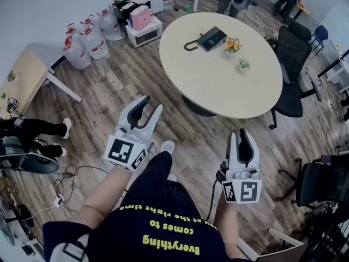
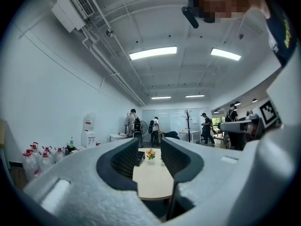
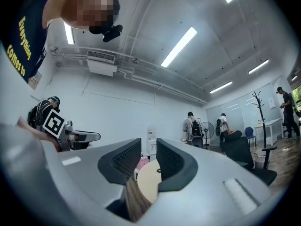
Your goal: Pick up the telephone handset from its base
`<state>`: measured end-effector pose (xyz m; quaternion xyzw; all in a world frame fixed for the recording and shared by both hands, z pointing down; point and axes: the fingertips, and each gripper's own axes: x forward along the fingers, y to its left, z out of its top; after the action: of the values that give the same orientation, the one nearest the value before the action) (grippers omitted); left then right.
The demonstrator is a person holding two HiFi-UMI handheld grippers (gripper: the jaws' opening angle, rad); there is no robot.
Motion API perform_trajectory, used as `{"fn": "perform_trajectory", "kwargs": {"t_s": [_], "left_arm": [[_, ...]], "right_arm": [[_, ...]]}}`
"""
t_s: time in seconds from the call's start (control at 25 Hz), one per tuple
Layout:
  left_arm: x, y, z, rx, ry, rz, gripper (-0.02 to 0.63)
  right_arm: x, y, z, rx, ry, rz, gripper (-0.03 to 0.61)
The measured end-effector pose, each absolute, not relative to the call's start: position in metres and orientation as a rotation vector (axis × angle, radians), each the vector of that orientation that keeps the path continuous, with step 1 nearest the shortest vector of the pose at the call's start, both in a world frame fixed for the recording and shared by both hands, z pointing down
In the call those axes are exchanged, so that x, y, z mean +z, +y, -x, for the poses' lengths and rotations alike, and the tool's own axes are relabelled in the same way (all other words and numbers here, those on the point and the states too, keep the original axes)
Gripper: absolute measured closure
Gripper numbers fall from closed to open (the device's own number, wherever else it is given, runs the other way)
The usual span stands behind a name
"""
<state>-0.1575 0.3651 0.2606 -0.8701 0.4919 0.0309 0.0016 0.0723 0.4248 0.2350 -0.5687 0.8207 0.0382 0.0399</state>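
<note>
A black telephone base [image 1: 212,37] lies on the far side of the round beige table [image 1: 218,86], with the curved black handset [image 1: 191,46] at its left end. Both grippers hang in the air well short of the table, over the wooden floor. My left gripper [image 1: 151,103] is open with nothing between its jaws; in the left gripper view it [image 2: 149,147] points at the table [image 2: 153,185]. My right gripper [image 1: 238,133] is open and empty too; in the right gripper view it [image 3: 148,147] frames the table's edge [image 3: 148,185].
Two small flower pots [image 1: 232,45] stand on the table next to the phone. Black office chairs [image 1: 292,64] ring the table's right side. Several water bottles [image 1: 87,37] and a microwave [image 1: 143,31] line the back wall. A wooden desk [image 1: 22,75] and a seated person's legs [image 1: 38,129] are at the left.
</note>
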Motion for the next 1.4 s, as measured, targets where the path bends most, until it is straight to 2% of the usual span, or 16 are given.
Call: {"fn": "perform_trajectory", "kwargs": {"t_s": [0.4,0.84,1.4], "left_arm": [[0.261,0.265,0.152,0.120,1.468,2.783,0.423],[0.252,0.147,0.169,0.116,1.377,2.803,0.419],[0.276,0.088,0.161,0.101,1.395,2.870,0.419]], "right_arm": [[0.235,0.335,-0.078,0.095,2.501,1.799,0.440],[0.217,0.224,-0.045,0.147,2.438,1.843,0.436],[0.238,0.171,-0.045,0.079,2.463,1.886,0.437]]}}
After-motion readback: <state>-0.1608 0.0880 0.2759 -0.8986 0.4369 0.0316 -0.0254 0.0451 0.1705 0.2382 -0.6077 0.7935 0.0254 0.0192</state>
